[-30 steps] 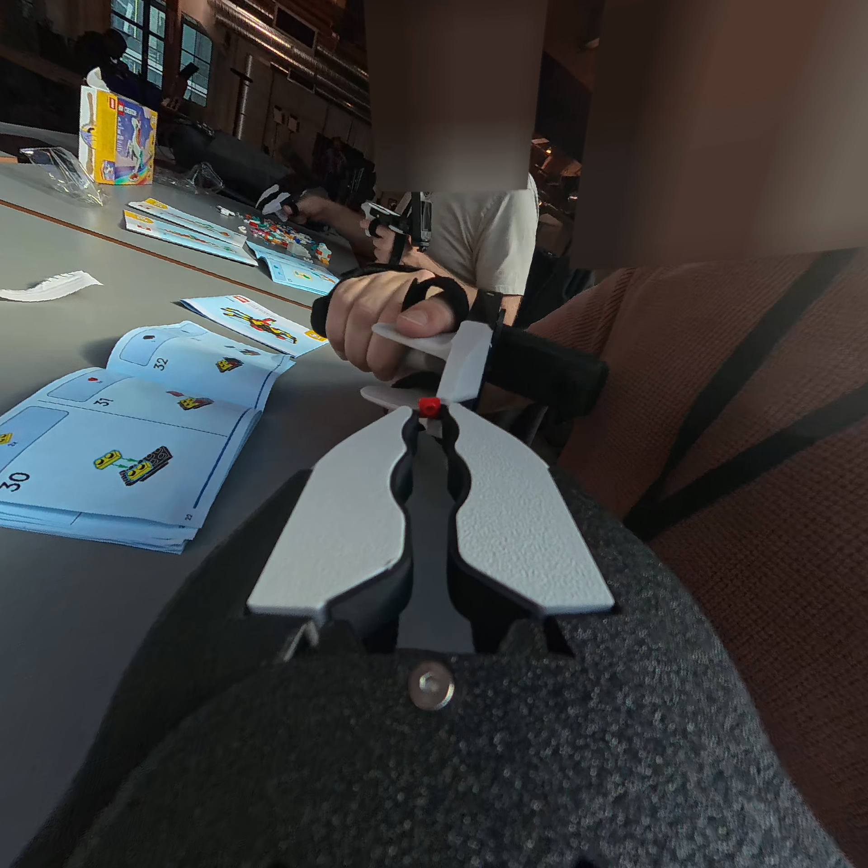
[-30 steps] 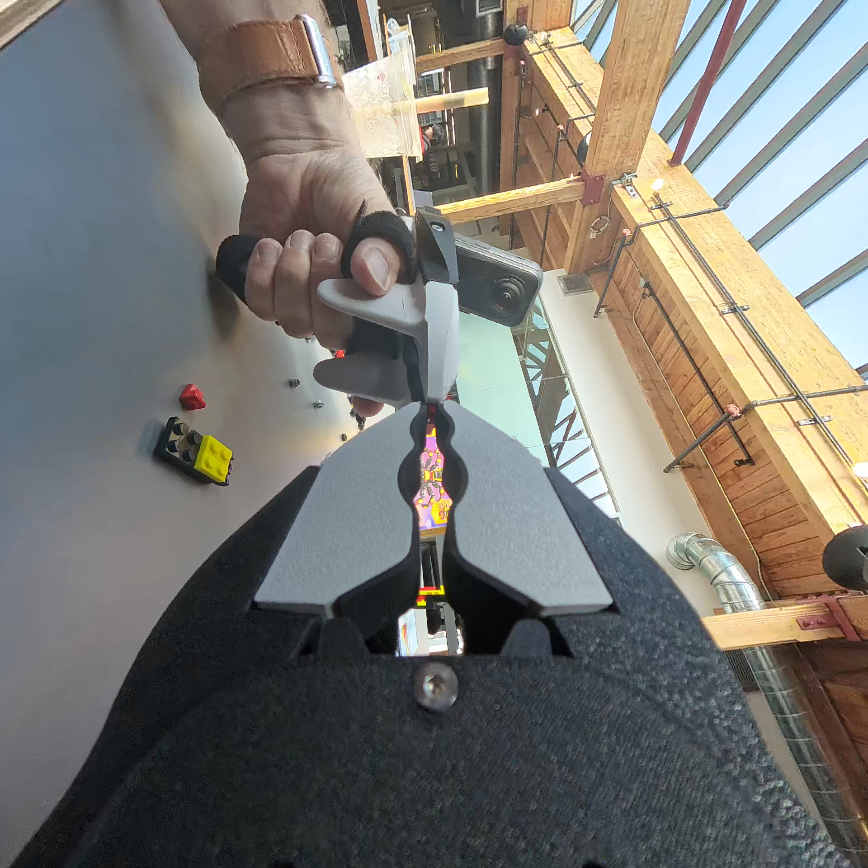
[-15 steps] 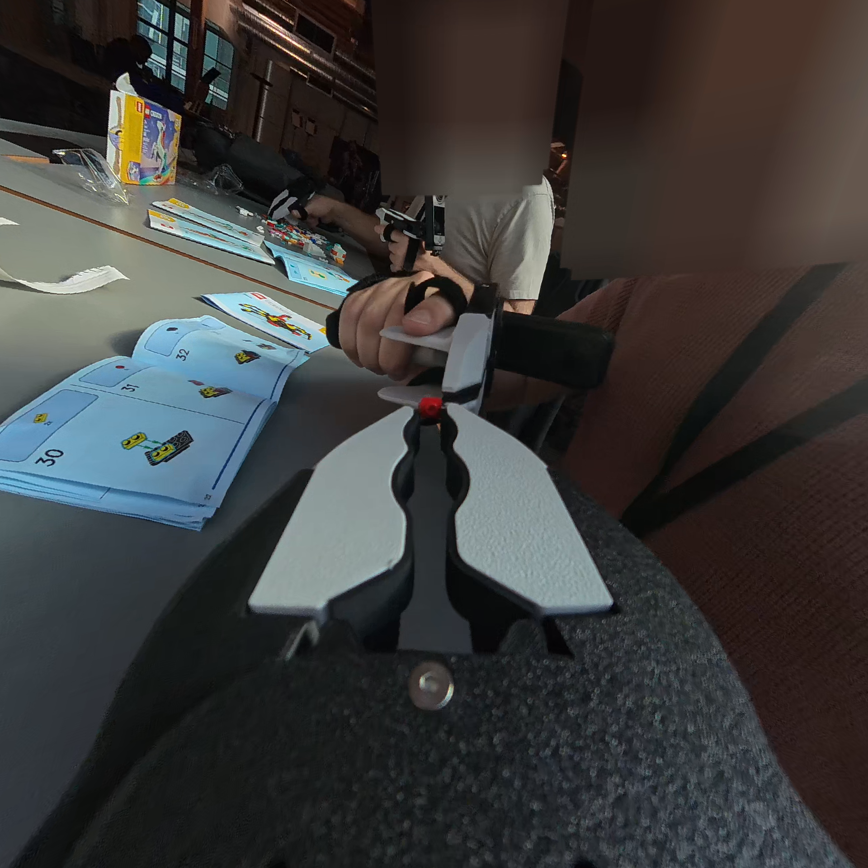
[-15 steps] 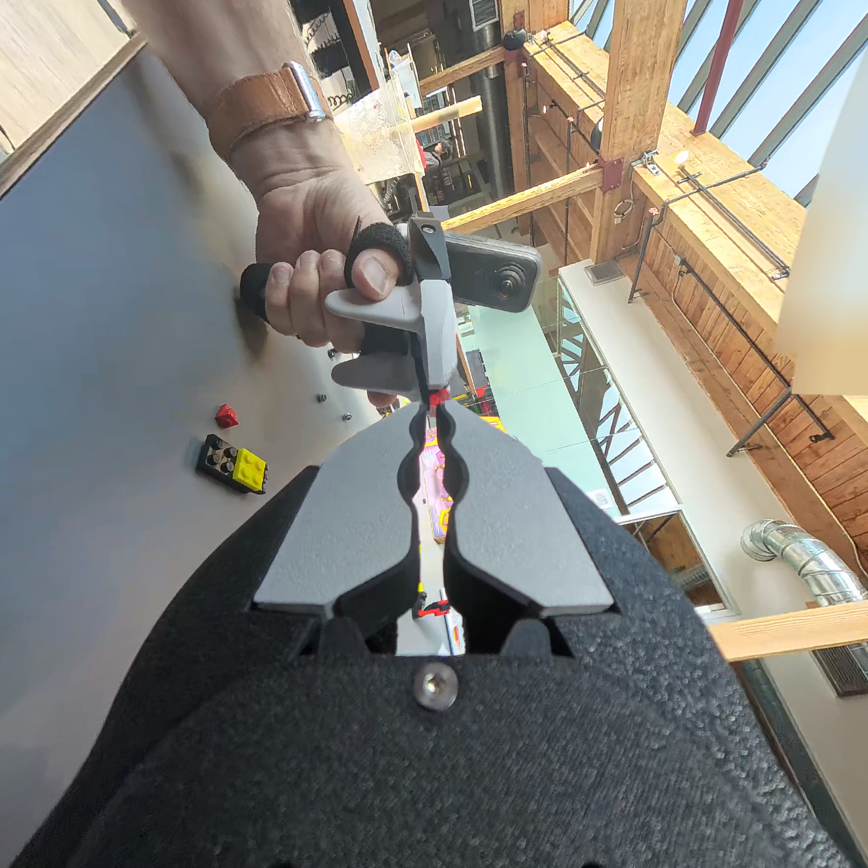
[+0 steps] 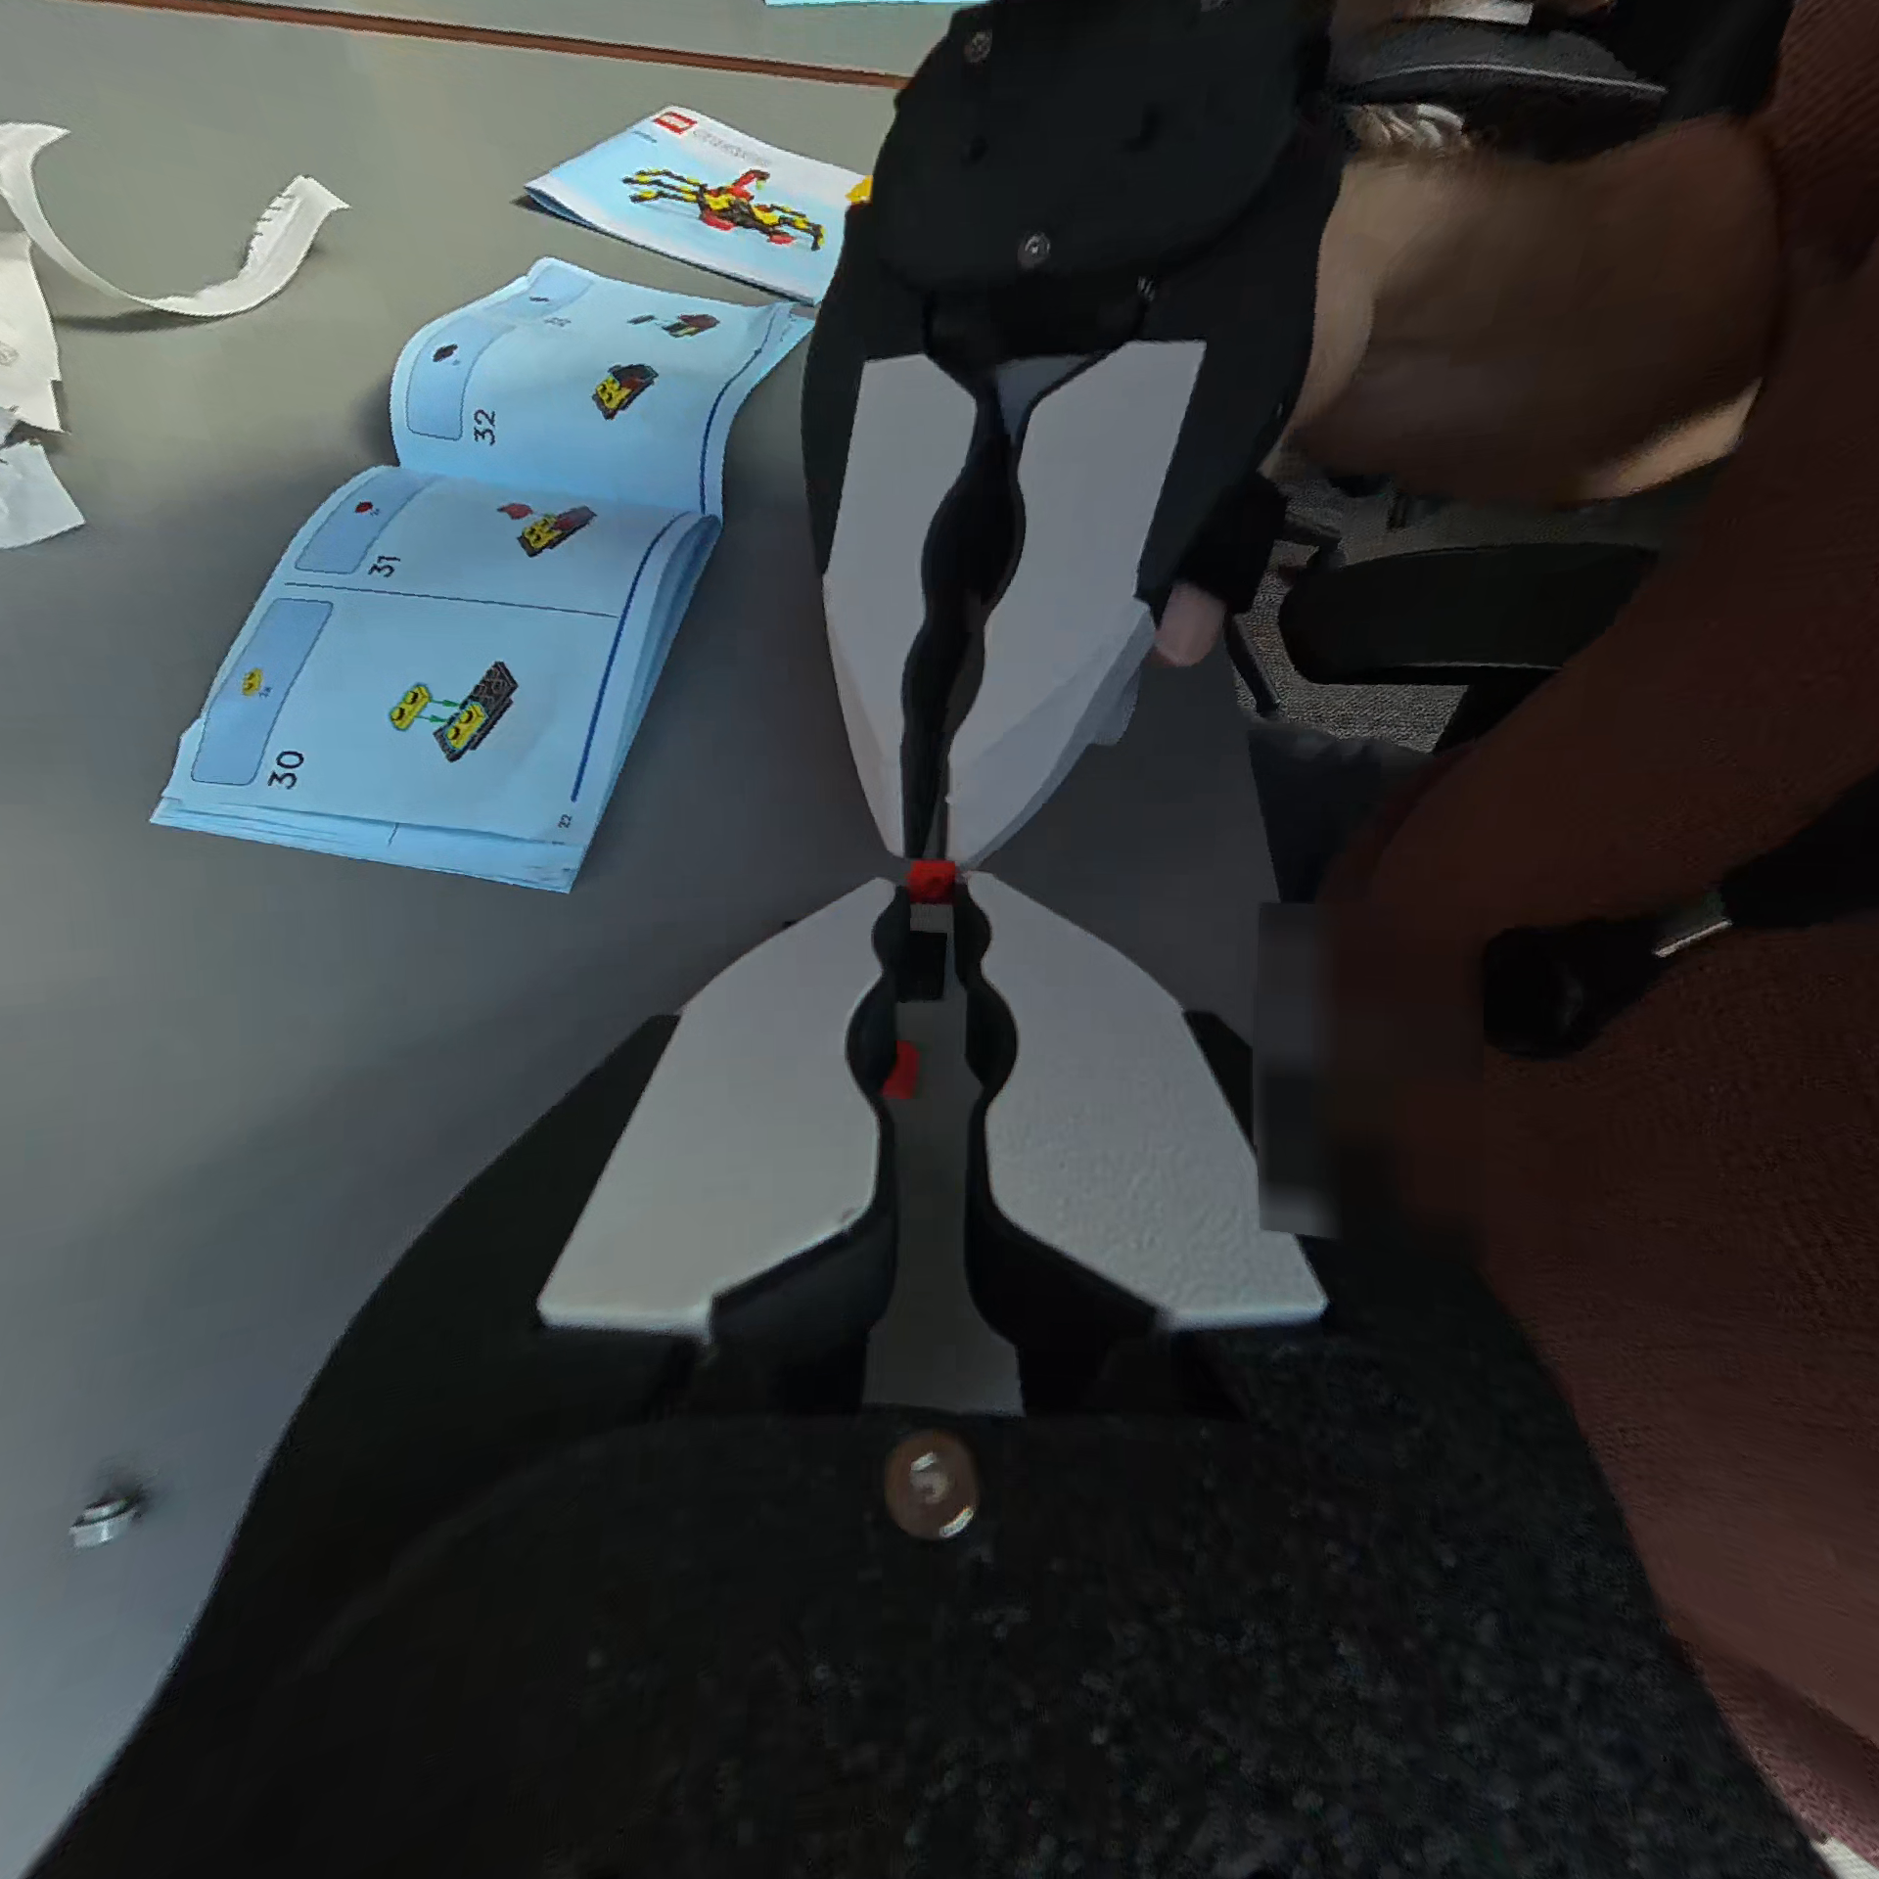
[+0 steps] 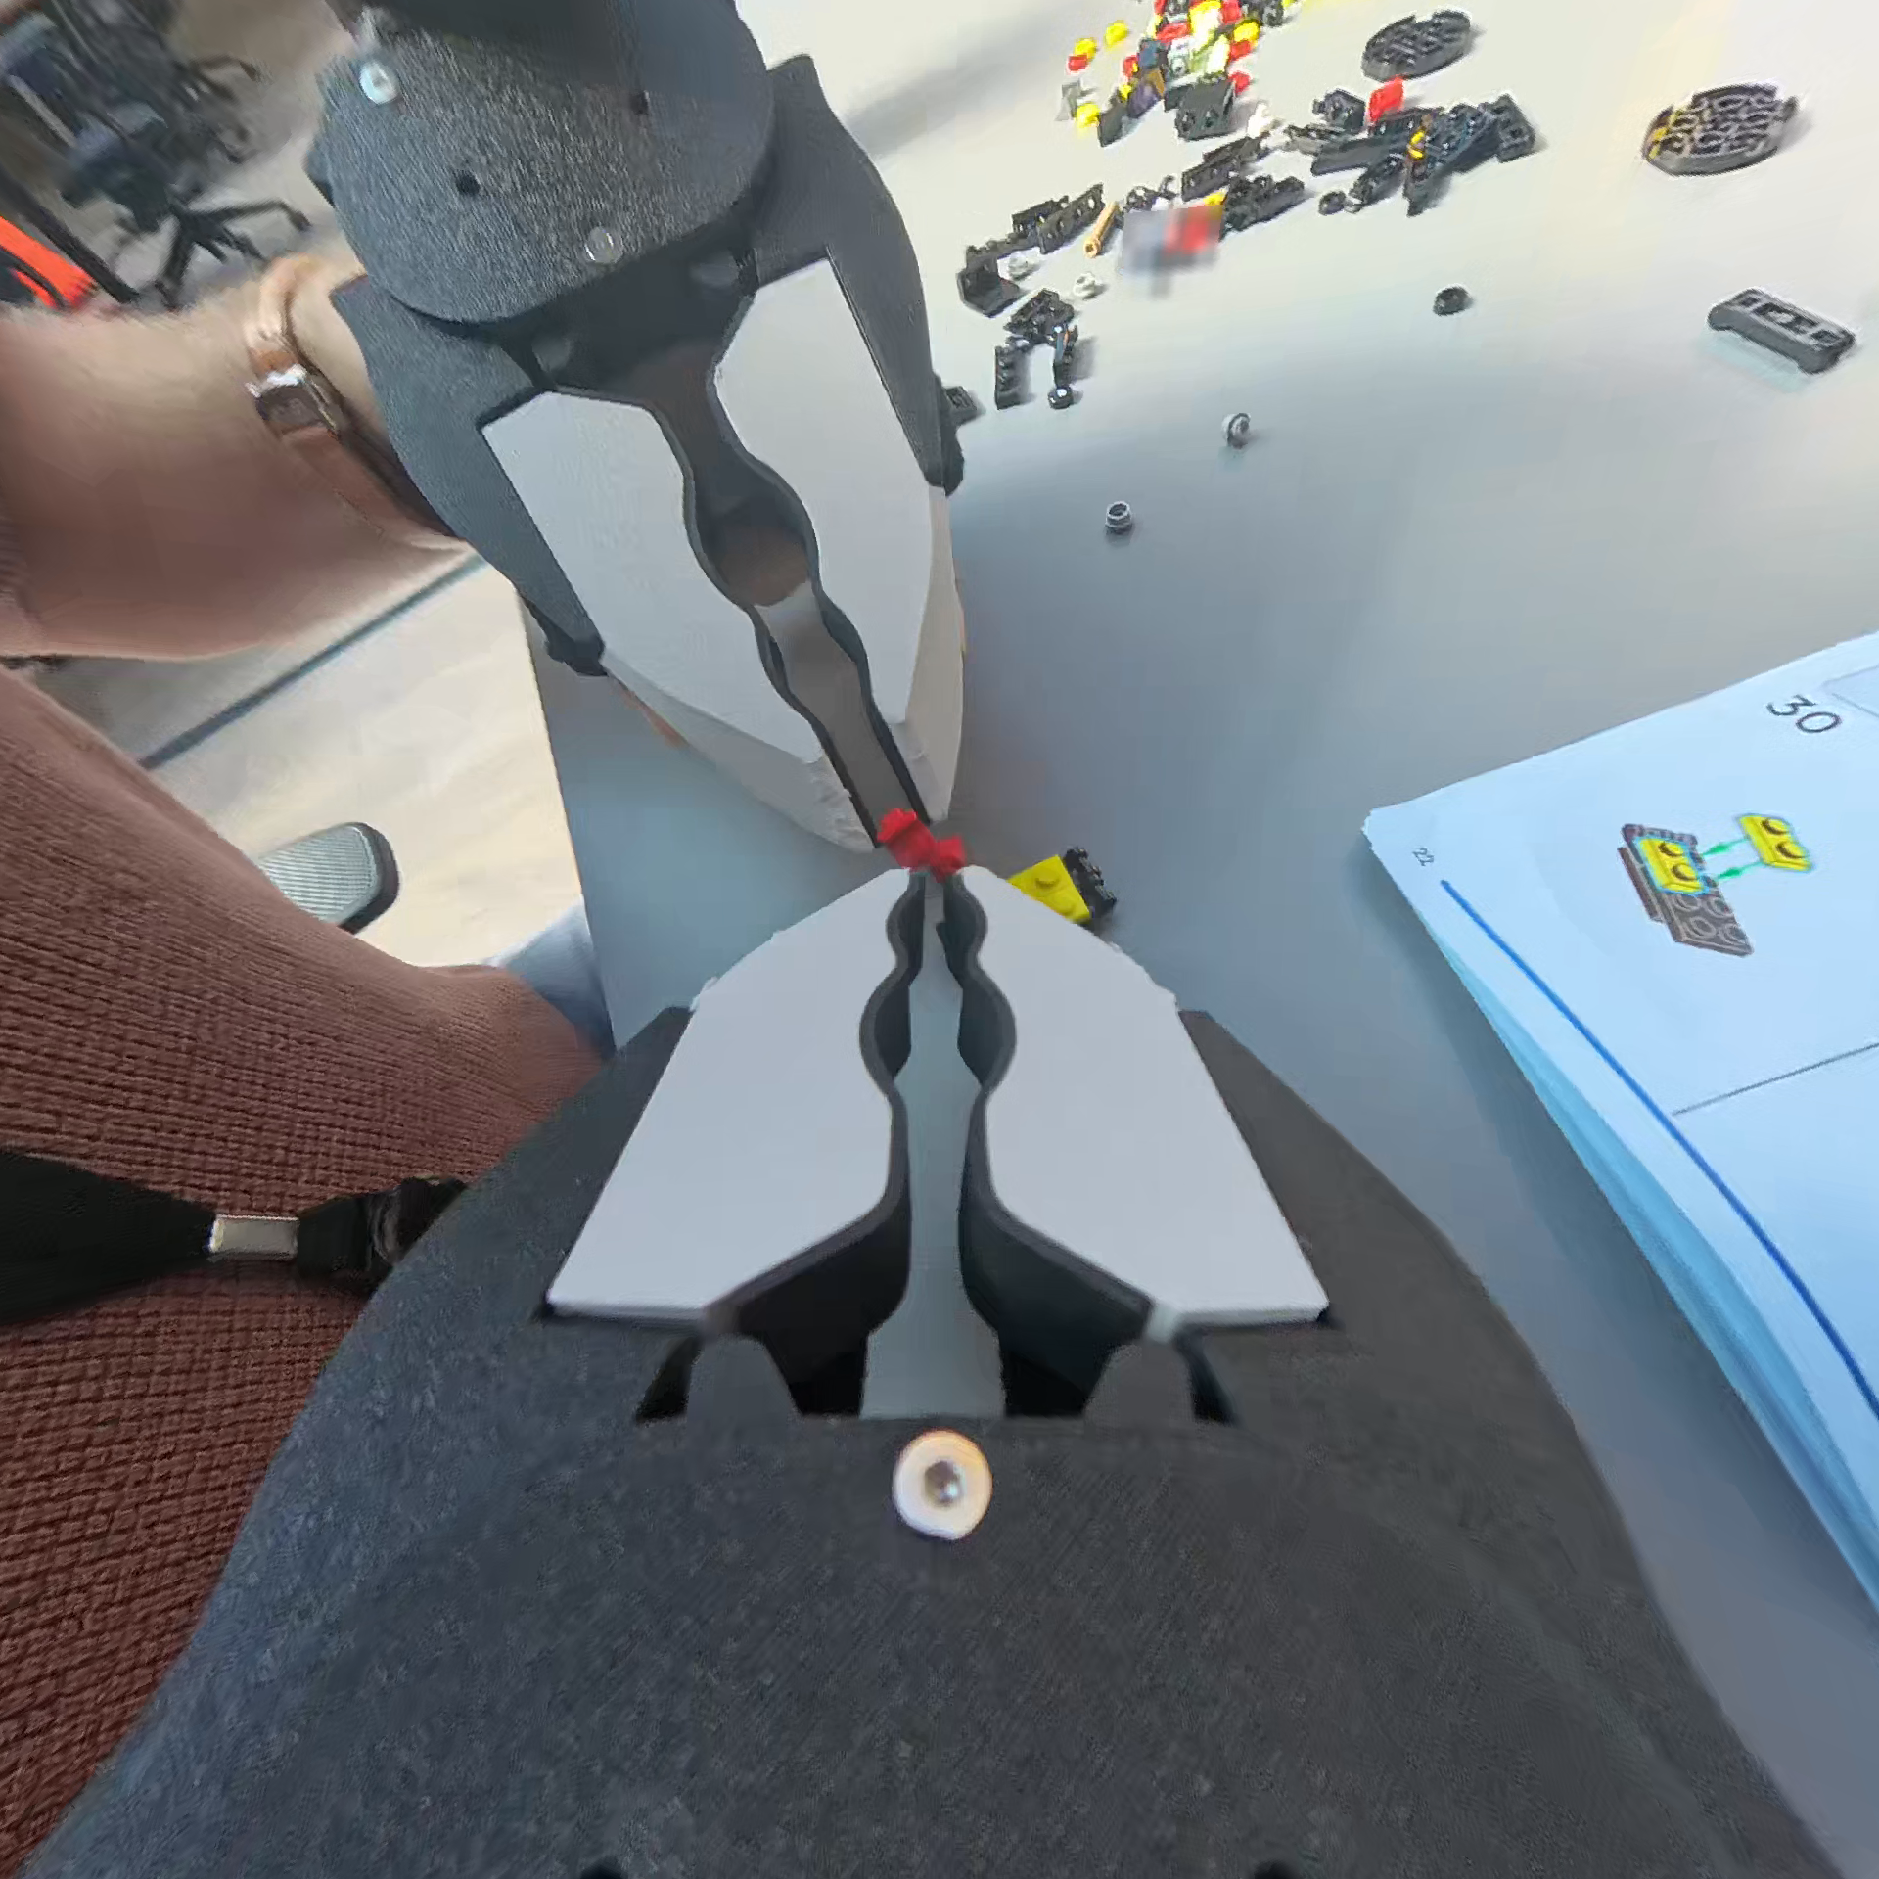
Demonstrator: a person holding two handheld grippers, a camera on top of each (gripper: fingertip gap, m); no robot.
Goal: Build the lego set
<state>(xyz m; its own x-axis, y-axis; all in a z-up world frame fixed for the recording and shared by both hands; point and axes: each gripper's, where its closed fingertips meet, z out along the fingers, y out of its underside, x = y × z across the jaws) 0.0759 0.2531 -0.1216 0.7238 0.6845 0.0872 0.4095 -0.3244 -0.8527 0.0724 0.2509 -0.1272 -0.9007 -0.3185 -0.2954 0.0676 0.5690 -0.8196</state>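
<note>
A small red lego piece (image 5: 932, 880) is pinched between two grippers that meet tip to tip above the grey table (image 5: 254, 1068). My left gripper (image 5: 930, 893) is shut on its near end. My right gripper (image 5: 930, 852) comes in from the top of the left wrist view. In the right wrist view, my right gripper (image 6: 933, 876) is shut on the red piece (image 6: 920, 844), and the left gripper (image 6: 895, 813) reaches in from above. A yellow and black assembly (image 6: 1063, 885) lies on the table just right of the tips. A loose red piece (image 5: 900, 1073) shows through my left gripper's gap.
An open blue instruction booklet (image 5: 458, 630) lies left of the grippers and also shows in the right wrist view (image 6: 1678, 966). A second booklet (image 5: 712, 193) and torn paper strips (image 5: 203, 275) lie beyond. Loose pieces (image 6: 1271, 153) and round black plates (image 6: 1718, 127) lie at the far right. Less than 4 cm separates the two grippers' tips.
Both grippers have tipped down from level and now point at each other head-on over the table. Their tips stay together at the red piece.
</note>
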